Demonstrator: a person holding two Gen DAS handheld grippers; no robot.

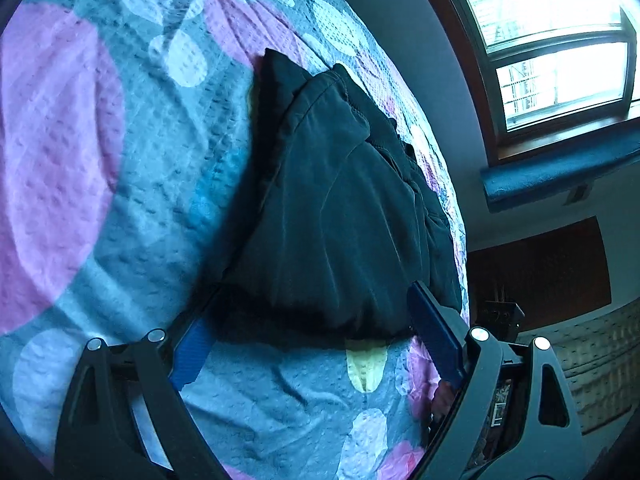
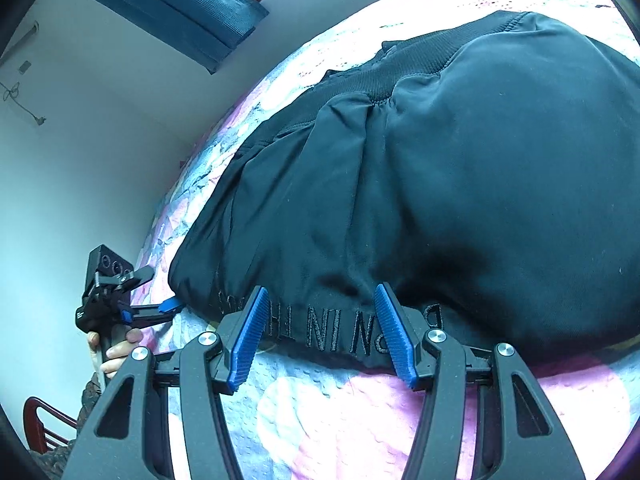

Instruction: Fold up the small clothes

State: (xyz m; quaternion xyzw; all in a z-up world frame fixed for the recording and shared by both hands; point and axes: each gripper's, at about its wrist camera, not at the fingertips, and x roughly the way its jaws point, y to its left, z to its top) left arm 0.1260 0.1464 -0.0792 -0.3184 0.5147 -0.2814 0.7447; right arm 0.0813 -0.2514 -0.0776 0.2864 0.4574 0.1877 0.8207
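Dark jacket on the bed, both jaws open

The black jacket lies bunched on the floral bedspread near the bed's edge by the window. The left hand-held gripper stands wide open, its blue pads either side of the jacket's near hem, gripping nothing. The right hand-held gripper (also open) sits at the hem by the embroidered lettering.

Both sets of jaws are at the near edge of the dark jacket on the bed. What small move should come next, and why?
Probably close both sets of jaws on the near hem. The left gripper and right gripper are open, straddling the edge of the dark jacket, which lies bunched on the quilt; nothing is gripped yet, so no fold can start.
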